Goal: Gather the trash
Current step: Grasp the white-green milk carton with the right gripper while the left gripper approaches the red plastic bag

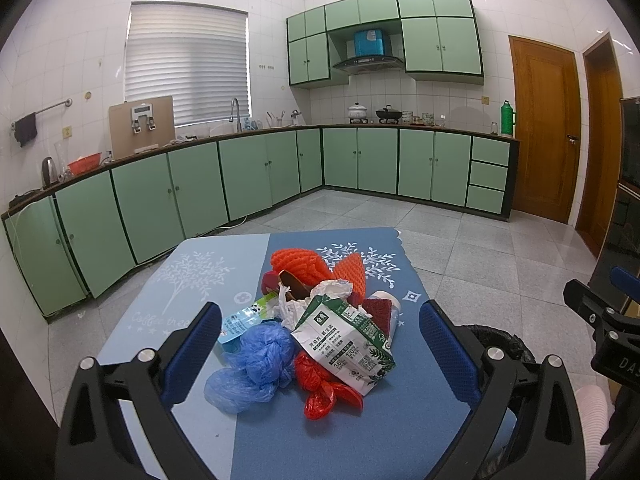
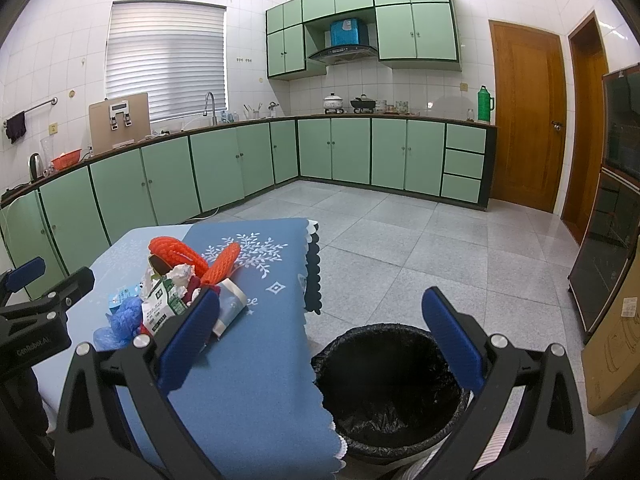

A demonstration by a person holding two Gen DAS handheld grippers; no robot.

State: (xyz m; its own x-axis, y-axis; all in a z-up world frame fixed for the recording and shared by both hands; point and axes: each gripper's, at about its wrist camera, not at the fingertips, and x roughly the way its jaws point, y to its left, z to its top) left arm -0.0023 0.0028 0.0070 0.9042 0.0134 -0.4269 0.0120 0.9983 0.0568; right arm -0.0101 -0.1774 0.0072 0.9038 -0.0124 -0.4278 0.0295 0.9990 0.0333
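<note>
A heap of trash lies on the blue tablecloth [image 1: 280,432]: a white and green carton [image 1: 344,340], a crumpled blue plastic bag [image 1: 256,364], a red plastic bag [image 1: 324,392], orange foam netting [image 1: 304,264] and white tissue [image 1: 332,290]. My left gripper [image 1: 320,332] hovers open over the near side of the heap, holding nothing. My right gripper [image 2: 320,316] is open and empty, above the table's right edge and the black-lined bin [image 2: 388,388]. The heap [image 2: 168,300] shows to its left.
The bin stands on the tiled floor beside the table's right edge. Green kitchen cabinets [image 1: 240,176] run along the far walls. A wooden door [image 2: 524,120] and a dark glass cabinet [image 2: 612,208] are at the right. A cardboard box [image 2: 616,344] leans near the bin.
</note>
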